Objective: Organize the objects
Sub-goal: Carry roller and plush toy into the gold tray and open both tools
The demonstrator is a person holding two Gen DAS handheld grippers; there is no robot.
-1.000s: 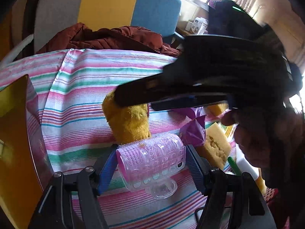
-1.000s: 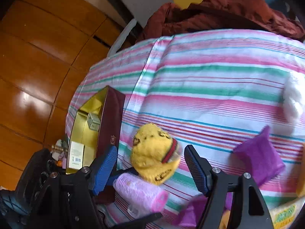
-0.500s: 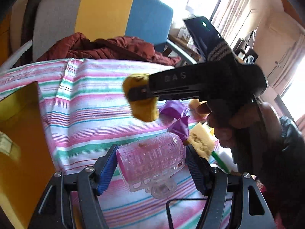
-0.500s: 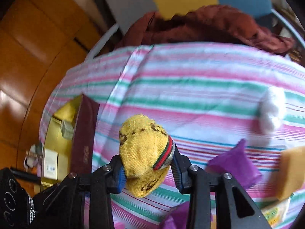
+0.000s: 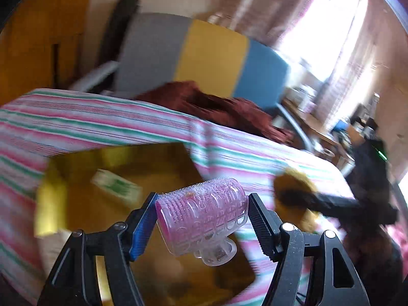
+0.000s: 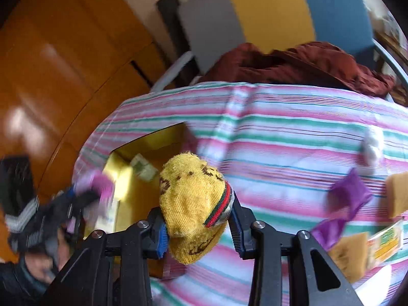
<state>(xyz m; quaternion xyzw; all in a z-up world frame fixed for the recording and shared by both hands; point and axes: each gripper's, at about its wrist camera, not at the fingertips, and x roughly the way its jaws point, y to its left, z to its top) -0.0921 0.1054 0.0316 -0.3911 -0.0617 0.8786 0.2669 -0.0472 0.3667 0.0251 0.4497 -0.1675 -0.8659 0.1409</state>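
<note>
- Pink hair roller (image 5: 202,213) sits crosswise between the two fingers of the left gripper (image 5: 201,219), pinched at both ends, with its clear plastic clip hanging below.
- Under and behind the roller lies an open gold-lined box (image 5: 63,170), so the roller hangs in the air over the box's interior; a small white-and-green packet (image 5: 116,185) lies inside, and its print is too blurred to read.
- Yellow sock (image 6: 193,206), knitted with a dark brown repeated logo pattern and a green-red-green band at the cuff, is clamped between the fingers of the right gripper (image 6: 197,225); the logo marks cannot be read as letters.
- From the right wrist view the sock is held above the striped tablecloth (image 6: 293,132), just beside the right wall of the gold box (image 6: 153,137).
- The left gripper shows as a blur at the left edge of that view (image 6: 84,196), over the box's near end.
- On the cloth to the right lie a purple wrapper (image 6: 349,193), a white cotton ball (image 6: 372,148) and yellow sponges (image 6: 396,193); a yellow-green printed packet (image 6: 385,239) lies there too, its text unreadable.
- A dark red jacket (image 6: 293,63) lies beyond the table's far edge, against a grey, yellow and blue chair (image 6: 267,12).
</note>
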